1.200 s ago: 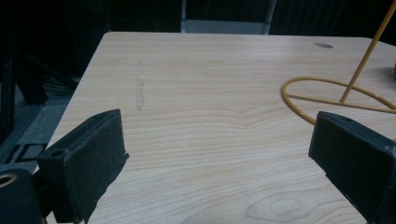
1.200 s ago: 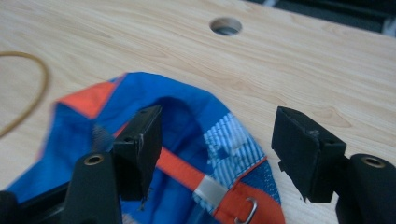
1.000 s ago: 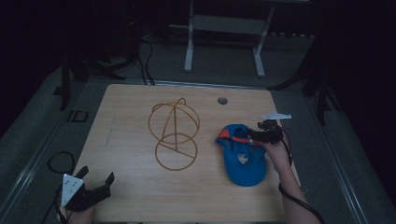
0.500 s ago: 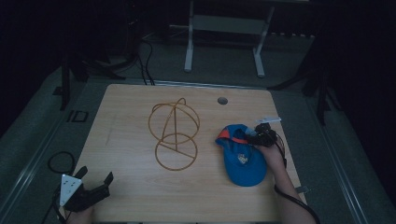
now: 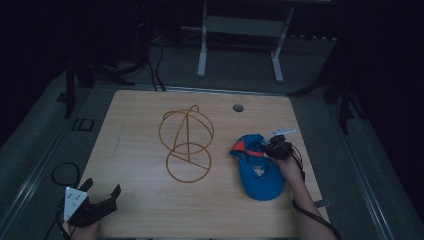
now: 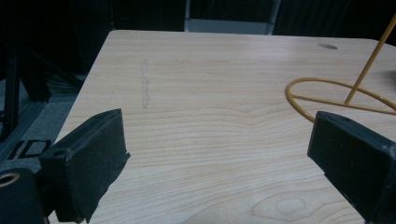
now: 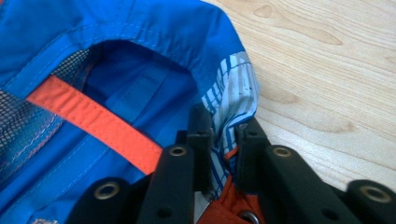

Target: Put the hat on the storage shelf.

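So the blue cap [image 5: 260, 172] sits in the lower right part of the high view, lying on the wooden table [image 5: 140, 125] just right of the gold wire stand [image 5: 187, 145]. It's bright blue with an orange trim at its upper left edge and a small white logo patch on top. In the right gripper view you get a close look inside it: blue lining, dark mesh on the left, an orange strap running diagonally, and a white-and-blue striped bit of fabric at the rim.

The right gripper [image 7: 219, 140] is clamped on that striped rim, jaws pinched close together with the fabric squeezed between them. In the high view it's at the cap's upper right edge.

The left gripper [image 5: 92, 202] is down in the lower left corner of the high view, jaws spread wide with nothing between them, just bare wood. Its own view catches the stand's ring base at the right.
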The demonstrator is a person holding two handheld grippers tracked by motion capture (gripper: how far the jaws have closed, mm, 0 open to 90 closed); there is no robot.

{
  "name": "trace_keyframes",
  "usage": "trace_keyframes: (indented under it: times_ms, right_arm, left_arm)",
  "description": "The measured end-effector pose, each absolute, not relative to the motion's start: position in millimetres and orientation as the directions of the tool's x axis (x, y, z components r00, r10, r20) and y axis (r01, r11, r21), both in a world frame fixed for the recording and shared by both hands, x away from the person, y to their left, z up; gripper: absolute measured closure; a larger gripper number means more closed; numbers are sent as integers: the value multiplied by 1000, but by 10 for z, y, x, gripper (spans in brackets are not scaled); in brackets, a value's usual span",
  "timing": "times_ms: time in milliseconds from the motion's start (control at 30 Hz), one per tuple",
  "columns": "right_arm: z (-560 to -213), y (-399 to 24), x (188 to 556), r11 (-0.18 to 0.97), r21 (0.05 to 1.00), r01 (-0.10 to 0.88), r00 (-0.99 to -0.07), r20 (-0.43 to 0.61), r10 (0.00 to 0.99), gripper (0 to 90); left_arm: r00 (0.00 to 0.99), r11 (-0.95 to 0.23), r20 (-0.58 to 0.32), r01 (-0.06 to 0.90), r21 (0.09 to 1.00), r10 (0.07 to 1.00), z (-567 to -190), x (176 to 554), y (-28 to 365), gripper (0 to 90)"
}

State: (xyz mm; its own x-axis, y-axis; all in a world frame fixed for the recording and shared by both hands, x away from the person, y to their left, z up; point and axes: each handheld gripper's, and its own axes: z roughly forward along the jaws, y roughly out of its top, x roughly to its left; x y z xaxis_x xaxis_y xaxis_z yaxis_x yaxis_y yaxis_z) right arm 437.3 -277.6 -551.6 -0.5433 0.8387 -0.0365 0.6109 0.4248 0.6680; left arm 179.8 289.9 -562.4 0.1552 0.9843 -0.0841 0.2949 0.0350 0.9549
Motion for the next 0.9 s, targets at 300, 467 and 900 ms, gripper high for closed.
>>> trace_keyframes:
  times_ms: [300, 467, 900]
  right_arm:
    - [-5379, -2799, 4285, 389, 712, 585, -527, -31, 850, 835]
    - [-5091, -2841, 4159, 364, 764, 533, -536, -28, 844, 836]
    - [-4549, -2876, 3916, 319, 846, 428, -558, -31, 829, 838]
  left_arm:
    - [146, 36, -82, 296, 955, 986, -5613, 1793, 2914, 48]
    - [141, 39, -82, 286, 957, 987, -5599, 1789, 2907, 48]
    - [164, 37, -88, 294, 955, 983, -5498, 1775, 2871, 48]
